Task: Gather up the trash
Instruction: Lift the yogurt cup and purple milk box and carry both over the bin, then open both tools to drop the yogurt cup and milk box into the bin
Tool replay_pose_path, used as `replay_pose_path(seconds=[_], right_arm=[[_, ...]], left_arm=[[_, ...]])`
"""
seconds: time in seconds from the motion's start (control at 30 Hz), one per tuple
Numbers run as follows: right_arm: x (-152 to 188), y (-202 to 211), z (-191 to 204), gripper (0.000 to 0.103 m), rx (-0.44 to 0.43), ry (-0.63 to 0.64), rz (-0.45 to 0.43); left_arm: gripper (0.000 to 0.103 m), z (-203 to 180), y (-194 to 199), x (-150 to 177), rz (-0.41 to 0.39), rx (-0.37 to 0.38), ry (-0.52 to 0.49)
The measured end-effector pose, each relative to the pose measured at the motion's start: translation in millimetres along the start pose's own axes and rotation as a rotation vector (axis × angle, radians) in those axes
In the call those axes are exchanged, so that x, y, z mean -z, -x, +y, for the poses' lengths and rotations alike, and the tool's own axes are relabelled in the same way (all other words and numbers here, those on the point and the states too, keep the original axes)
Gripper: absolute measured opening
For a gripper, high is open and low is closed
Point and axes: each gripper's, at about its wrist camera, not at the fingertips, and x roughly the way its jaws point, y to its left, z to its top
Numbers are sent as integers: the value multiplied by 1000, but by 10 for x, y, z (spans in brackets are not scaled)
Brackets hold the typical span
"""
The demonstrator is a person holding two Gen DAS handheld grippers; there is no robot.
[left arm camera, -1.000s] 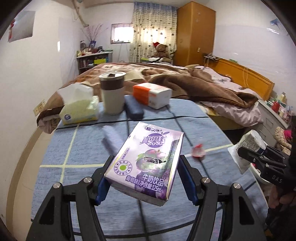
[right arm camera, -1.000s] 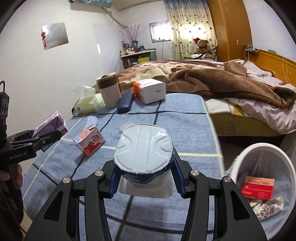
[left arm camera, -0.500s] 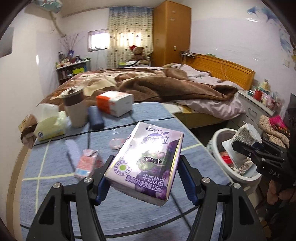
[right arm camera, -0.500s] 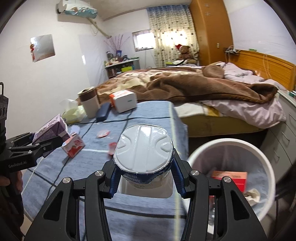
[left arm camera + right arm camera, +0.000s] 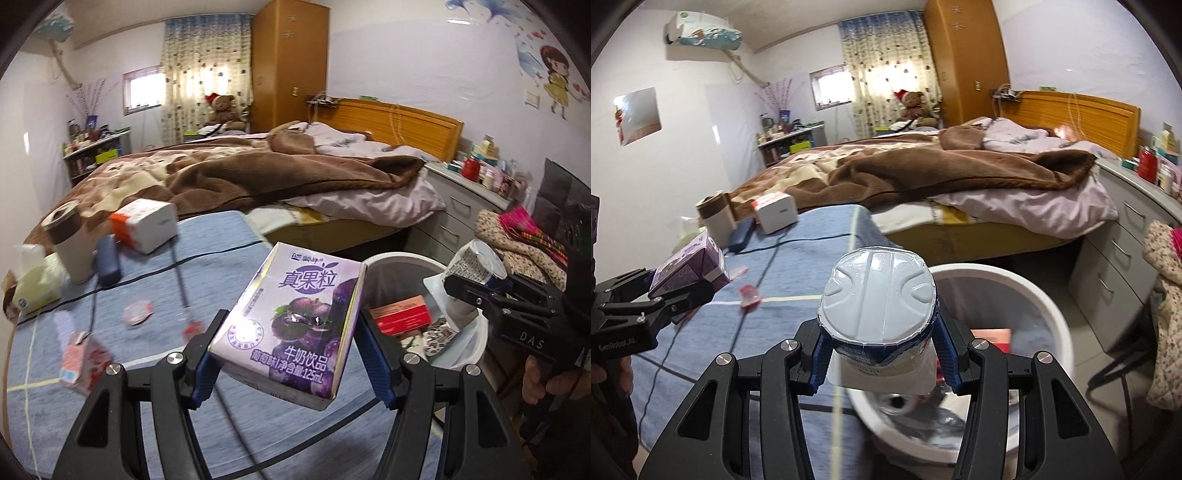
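My left gripper (image 5: 291, 363) clamps a purple grape-milk carton (image 5: 295, 325), long axis tilted up and away, at lower centre of the left view. My right gripper (image 5: 881, 363) grips a white foil-lidded plastic cup (image 5: 877, 306). The white round plastic bin (image 5: 1034, 295) lies directly under and beyond the cup; from the carton it sits to the right (image 5: 469, 347), so I judge the right hand nearer.

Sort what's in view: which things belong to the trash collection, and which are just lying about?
Job:
purple milk carton in left gripper
yogurt cup in right gripper
white trash bin
strawberry carton on the table

Lying about:
tumbler
tissue pack
orange-white box
teddy bear
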Motion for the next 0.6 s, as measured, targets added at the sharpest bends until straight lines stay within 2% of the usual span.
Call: replay_pose_path(seconds=[0.3,0.6], right_arm=[[10,-79,-339,50,48,-24,42],[54,-229,-635,50,96,-54,109]], left_arm=[[69,-474,-294,-88,25,94,-41],[69,-768,-586,-131,64,139,-58]])
